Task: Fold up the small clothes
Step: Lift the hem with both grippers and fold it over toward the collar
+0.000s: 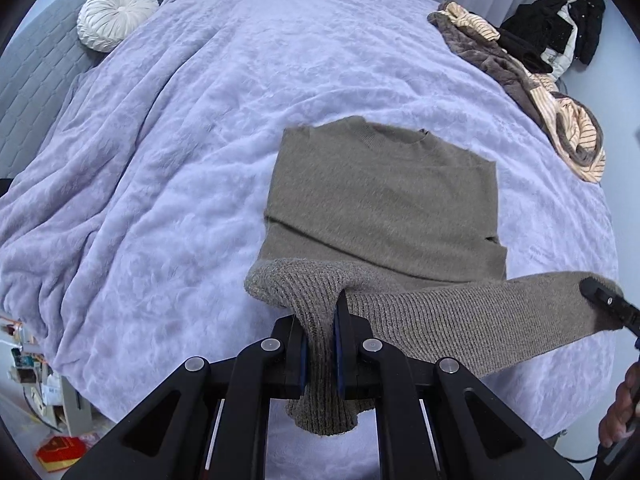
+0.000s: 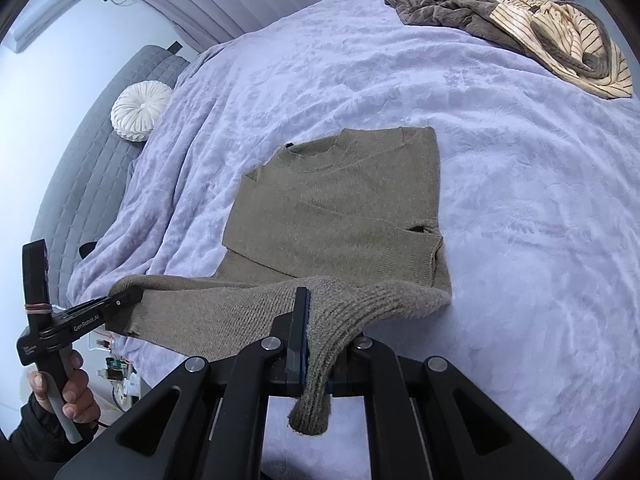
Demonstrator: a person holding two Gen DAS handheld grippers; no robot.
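An olive-brown knit sweater (image 1: 384,196) lies flat on the bed, collar at the far side, sleeves folded in; it also shows in the right wrist view (image 2: 336,208). My left gripper (image 1: 320,320) is shut on the left corner of the ribbed hem, lifted off the bed. My right gripper (image 2: 320,320) is shut on the right corner of the same hem. The hem stretches between them. The right gripper shows at the right edge of the left view (image 1: 600,292); the left gripper shows at the left of the right view (image 2: 124,298).
The bed carries a lavender plush blanket (image 1: 200,140). A pile of brown, striped and black clothes (image 1: 532,60) lies at the far right. A round white cushion (image 1: 116,14) sits by the grey headboard. Clutter lies on the floor at the lower left (image 1: 48,420).
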